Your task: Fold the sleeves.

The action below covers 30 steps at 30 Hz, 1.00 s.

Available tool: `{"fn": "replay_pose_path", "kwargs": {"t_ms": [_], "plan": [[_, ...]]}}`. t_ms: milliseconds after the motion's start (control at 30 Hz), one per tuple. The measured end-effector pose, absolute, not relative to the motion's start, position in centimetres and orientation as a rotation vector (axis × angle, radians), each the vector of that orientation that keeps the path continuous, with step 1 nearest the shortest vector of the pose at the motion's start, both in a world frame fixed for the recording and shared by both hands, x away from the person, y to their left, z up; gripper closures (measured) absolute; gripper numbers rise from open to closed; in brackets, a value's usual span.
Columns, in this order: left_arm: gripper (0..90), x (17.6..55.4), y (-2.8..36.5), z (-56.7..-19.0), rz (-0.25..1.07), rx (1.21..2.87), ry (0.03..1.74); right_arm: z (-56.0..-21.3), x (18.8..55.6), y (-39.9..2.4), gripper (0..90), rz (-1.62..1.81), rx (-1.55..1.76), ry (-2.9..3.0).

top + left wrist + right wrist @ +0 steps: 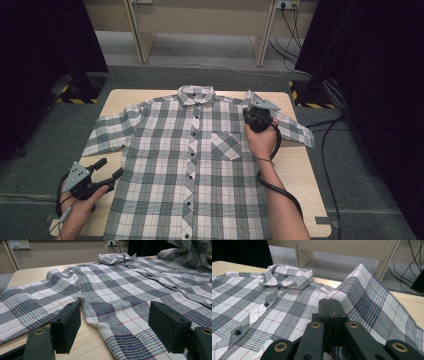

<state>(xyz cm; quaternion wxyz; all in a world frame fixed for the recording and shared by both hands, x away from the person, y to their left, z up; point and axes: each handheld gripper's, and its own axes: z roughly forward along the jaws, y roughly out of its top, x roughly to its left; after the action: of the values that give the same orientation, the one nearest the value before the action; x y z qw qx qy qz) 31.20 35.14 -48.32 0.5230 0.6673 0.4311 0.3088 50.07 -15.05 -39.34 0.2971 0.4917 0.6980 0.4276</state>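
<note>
Checked grey, white and red cotton short-sleeved shirt [200, 165] lies buttoned, face up, covering the wooden tabletop [300, 170] to its far edge. Right gripper [255, 116] pinches its sleeve fabric near the far right corner; left gripper [111, 169] gapes empty at the near left edge.

Left gripper [113, 325], jaws wide apart, faces the plaid shirt [120, 290] on the table [22, 277].

No lettering, label, brand mark or number can be read anywhere in these frames: the checked shirt [200, 160] spread on the worktop [300, 170] carries no legible tag, and the wall sockets [18, 244] at the far side are too blurred to make out.
</note>
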Motion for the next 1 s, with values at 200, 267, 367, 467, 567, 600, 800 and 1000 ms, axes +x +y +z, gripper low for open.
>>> {"fn": "replay_pose_path", "kwargs": {"t_ms": [200,267,367,467,567,600,800,1000], "plan": [[25.5,31.2,35.2,-48.3,0.737,1.598,1.033,-39.6,50.2,-14.1,89.4,1.14,1.292,1.877],[25.5,31.2,35.2,-48.3,0.737,1.597,1.032,-39.6,50.2,-13.7,89.3,1.143,1.284,1.884],[25.5,31.2,35.2,-48.3,0.738,1.597,1.031,-39.6,50.3,-13.1,89.3,1.148,1.279,1.894],[25.5,31.2,35.2,-48.3,0.737,1.598,1.03,-39.7,50.3,-12.6,89.3,1.146,1.272,1.906],[25.4,31.2,35.2,-48.3,0.737,1.598,1.03,-39.9,50.4,-12.2,89.3,1.145,1.263,1.919],[25.4,31.2,35.2,-48.3,0.737,1.598,1.03,-39.9,50.4,-12.0,89.2,1.144,1.265,1.924],[25.4,31.2,35.2,-48.3,0.736,1.598,1.03,-40.5,50.4,-11.2,89.0,1.134,1.251,1.956],[25.4,31.2,35.2,-48.3,0.735,1.6,1.029,-41.3,50.4,-10.3,88.9,1.122,1.237,2.001]]}}
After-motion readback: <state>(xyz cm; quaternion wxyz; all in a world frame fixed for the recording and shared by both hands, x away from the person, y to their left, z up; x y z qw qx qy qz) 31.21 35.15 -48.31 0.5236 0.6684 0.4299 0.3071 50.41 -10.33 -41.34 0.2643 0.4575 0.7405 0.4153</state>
